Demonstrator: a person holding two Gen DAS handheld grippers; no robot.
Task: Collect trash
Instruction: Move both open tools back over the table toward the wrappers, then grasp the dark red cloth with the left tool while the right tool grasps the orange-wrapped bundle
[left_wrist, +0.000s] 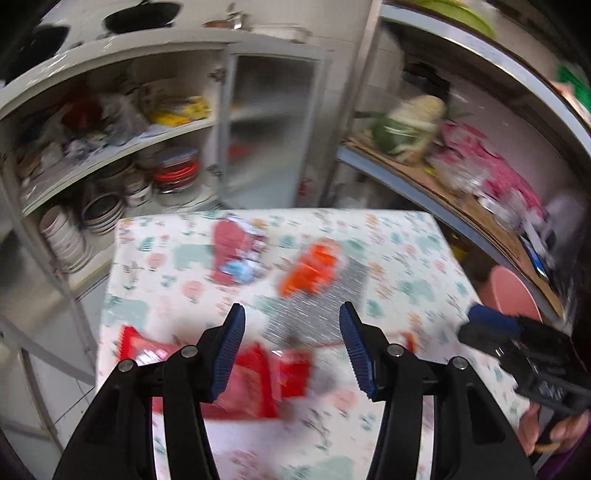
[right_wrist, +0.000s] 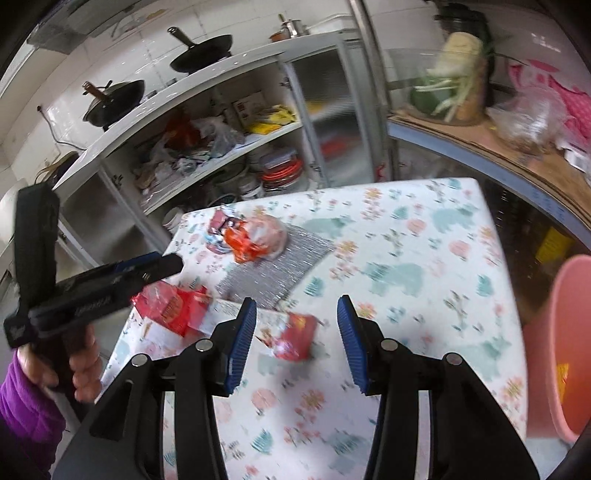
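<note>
Several snack wrappers lie on a table with a floral cloth (left_wrist: 388, 251). In the left wrist view a red wrapper (left_wrist: 258, 380) lies under my open left gripper (left_wrist: 291, 314), a dark red wrapper (left_wrist: 236, 254) and an orange wrapper (left_wrist: 314, 269) lie further back. In the right wrist view my open right gripper (right_wrist: 297, 306) hovers above a small red wrapper (right_wrist: 295, 336). A larger red wrapper (right_wrist: 173, 302) lies left of it, below the left gripper (right_wrist: 162, 264). The orange wrapper (right_wrist: 251, 240) is at the far side. Both grippers are empty.
A pink bin (right_wrist: 557, 343) stands at the table's right edge, also seen in the left wrist view (left_wrist: 509, 291). A silver mat (right_wrist: 273, 266) lies mid-table. An open cupboard (left_wrist: 110, 166) with bowls and plates stands behind. A shelf (right_wrist: 480, 136) with vegetables and bags is at right.
</note>
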